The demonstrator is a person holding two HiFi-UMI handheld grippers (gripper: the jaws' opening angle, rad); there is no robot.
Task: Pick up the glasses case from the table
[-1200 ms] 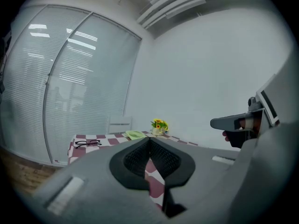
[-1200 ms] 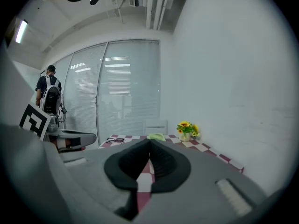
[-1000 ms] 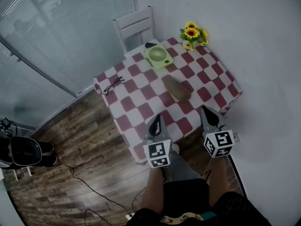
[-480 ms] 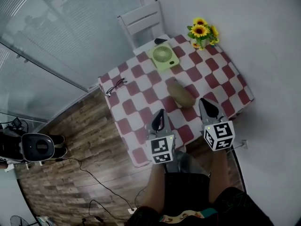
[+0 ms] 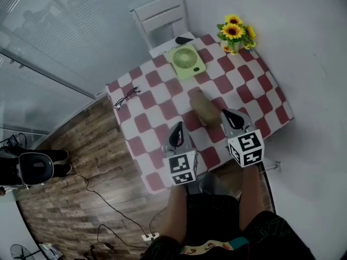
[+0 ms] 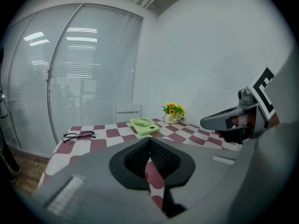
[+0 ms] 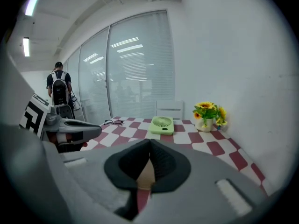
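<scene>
The glasses case [image 5: 203, 106], a tan oblong, lies on the red-and-white checked table [image 5: 255, 85] near its middle. My right gripper [image 5: 226, 114] is shut and empty, its tip just right of the case's near end. In the right gripper view, tan shows low behind that gripper's closed jaws [image 7: 149, 143], apparently the case [image 7: 146, 175]. My left gripper [image 5: 178, 128] is shut too and holds nothing. It hangs over the table's near edge, left of the case. In the left gripper view its jaws [image 6: 149, 141] meet, and the right gripper [image 6: 229, 120] shows at the right.
A green fan [image 5: 186, 61] lies at the far side of the table, and a pot of sunflowers [image 5: 236, 32] stands in the far right corner. Black spectacles [image 5: 126, 97] lie at the left edge. A white chair [image 5: 162, 18] stands behind the table. Cables cross the wooden floor [image 5: 92, 199].
Both grippers have moved forward over the table's near edge. The right one has come closer to the case's near end. Both have stayed shut.
</scene>
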